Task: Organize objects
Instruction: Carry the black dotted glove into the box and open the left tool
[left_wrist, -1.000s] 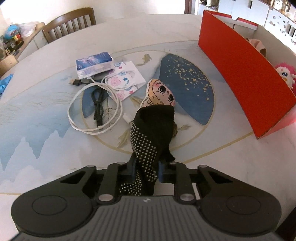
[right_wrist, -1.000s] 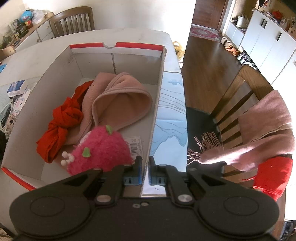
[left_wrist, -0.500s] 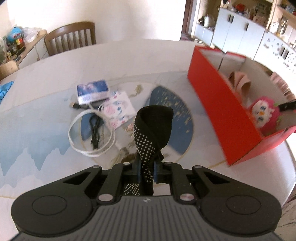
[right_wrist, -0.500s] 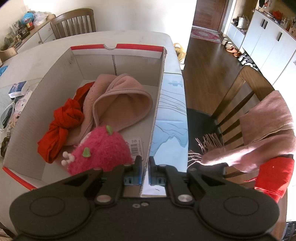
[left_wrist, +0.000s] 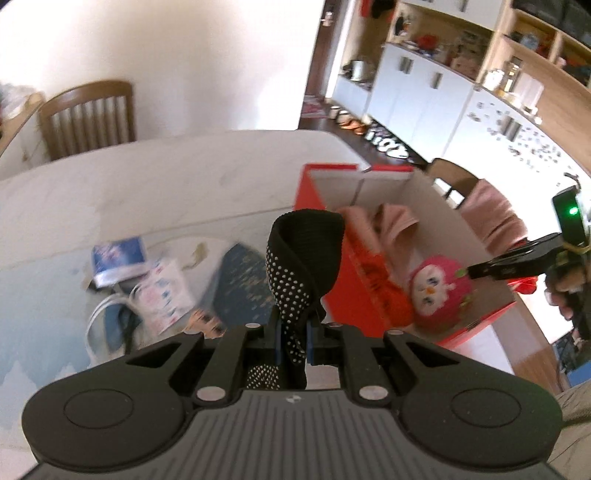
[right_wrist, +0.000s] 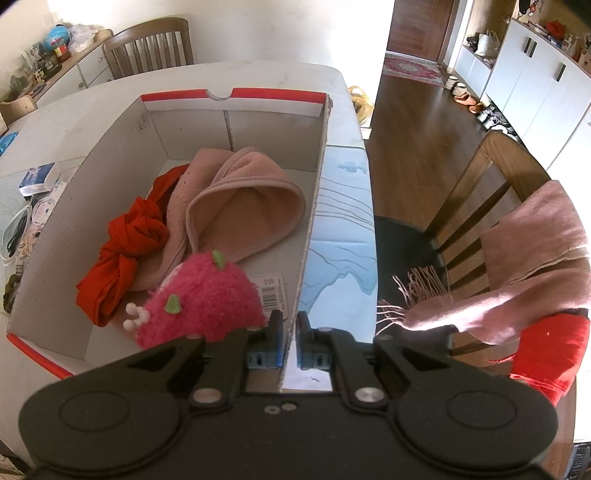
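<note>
- left gripper (left_wrist: 294, 345): fingers clamped on a black sock with white grip dots (left_wrist: 301, 266); the sock stands up from between the pads, its cuff folded over above them, clear of the table.
- right gripper (right_wrist: 290, 341): fingers pinched on the near right wall of the red cardboard box (right_wrist: 314, 206), one pad inside the wall, one outside.
- red cardboard box: open-topped, red outside and pale grey inside, standing on the patterned table (right_wrist: 343, 229); seen from the left gripper it lies ahead and to the right of the fingers.
- contents of the box: a pink plush toy (right_wrist: 201, 299) just left of the right gripper's fingers, in the near corner; a knotted red cloth (right_wrist: 122, 254) further left; a pink fleece hat (right_wrist: 240, 206) ahead of the fingers, overlapping the cloth; a barcode label (right_wrist: 271, 291) on the floor beside the toy.
- loose items on the table, ahead and left of the left gripper's fingers, blurred: a blue packet (left_wrist: 118, 260), a printed pouch (left_wrist: 162, 291), a coiled white cable (left_wrist: 99, 317).
</note>
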